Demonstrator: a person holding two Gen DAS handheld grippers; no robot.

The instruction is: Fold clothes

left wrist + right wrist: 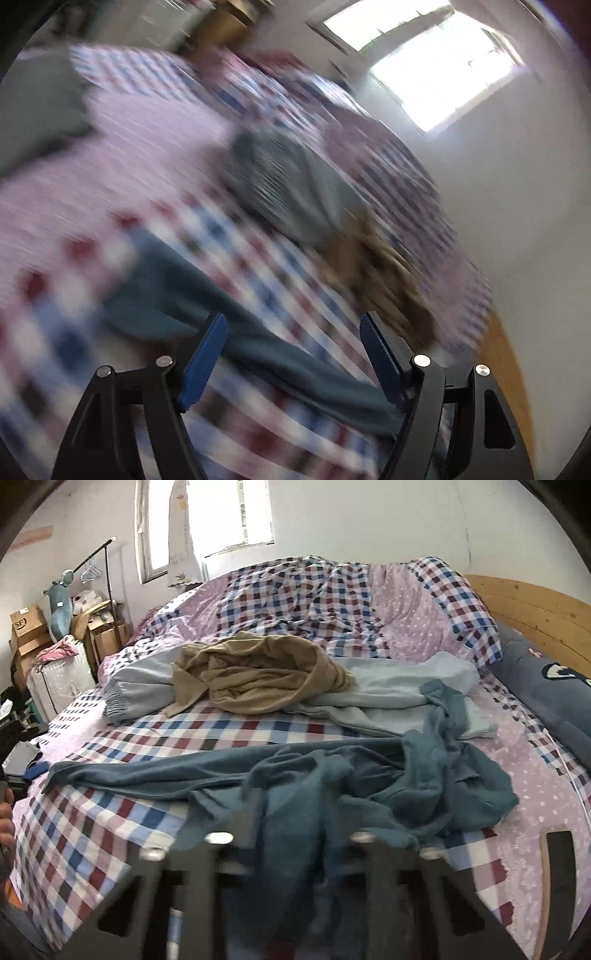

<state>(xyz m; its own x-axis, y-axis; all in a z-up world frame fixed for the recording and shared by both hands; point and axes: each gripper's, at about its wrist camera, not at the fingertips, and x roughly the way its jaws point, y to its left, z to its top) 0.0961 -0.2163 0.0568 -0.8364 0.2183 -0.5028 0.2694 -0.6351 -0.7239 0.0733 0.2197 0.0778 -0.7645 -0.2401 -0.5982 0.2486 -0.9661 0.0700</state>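
The teal garment [332, 786] lies crumpled across the near half of the bed [110, 830], one long sleeve stretched toward nine o'clock in the right wrist view and the bunched body toward three o'clock. The right gripper [291, 849] has the cloth heaped over its fingers; its pads are buried and blurred, so whether the jaws pinch the fabric or merely sit under it I cannot tell. The left gripper [291, 354] is released, its blue pads [205, 362] standing wide with a band of the same teal garment [221, 332] running beneath and between them, untouched as far as the smeared left wrist view allows.

The main risk, as I judge it, is a bad grab: closing on a tangled wad and not on a single hem would lift several layers and twist the piece further. The left jaws could also catch the checked bedcover [277, 266] along with the sleeve. At twelve o'clock the tan garment [258, 672] rests on the pale blue garment [399, 690]; a hard pull might drag the teal corner touching them.
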